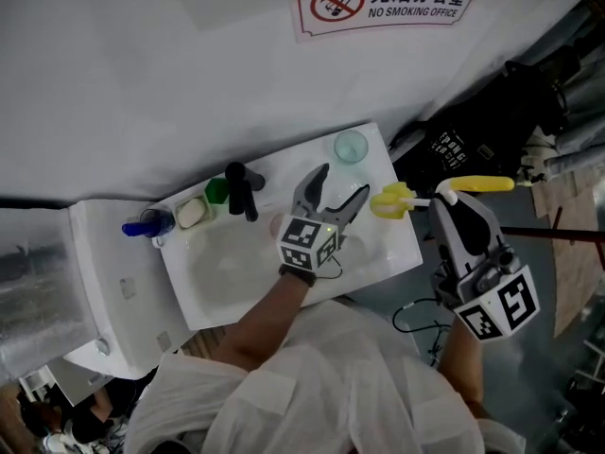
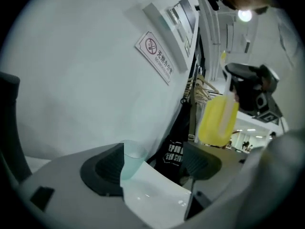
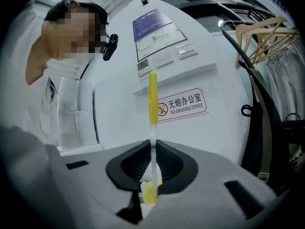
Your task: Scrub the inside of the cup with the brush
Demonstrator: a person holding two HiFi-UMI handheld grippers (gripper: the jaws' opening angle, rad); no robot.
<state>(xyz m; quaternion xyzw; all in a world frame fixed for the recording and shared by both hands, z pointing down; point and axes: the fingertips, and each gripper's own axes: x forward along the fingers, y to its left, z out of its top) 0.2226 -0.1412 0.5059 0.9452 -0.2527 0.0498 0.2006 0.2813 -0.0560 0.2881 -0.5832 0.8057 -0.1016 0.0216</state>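
Note:
A pale translucent cup stands upright on the far right corner of the white sink. My left gripper hovers open over the basin, just short of the cup. In the left gripper view the cup shows between the spread jaws, close to the left one, untouched. My right gripper is off the sink's right edge, shut on the brush, whose yellow head points toward the left gripper. In the right gripper view the brush runs up from between the closed jaws of the right gripper.
A black faucet, a green item, a soap bar and a blue object line the sink's back rim. A no-smoking sign hangs on the white wall. A black bag hangs right of the sink.

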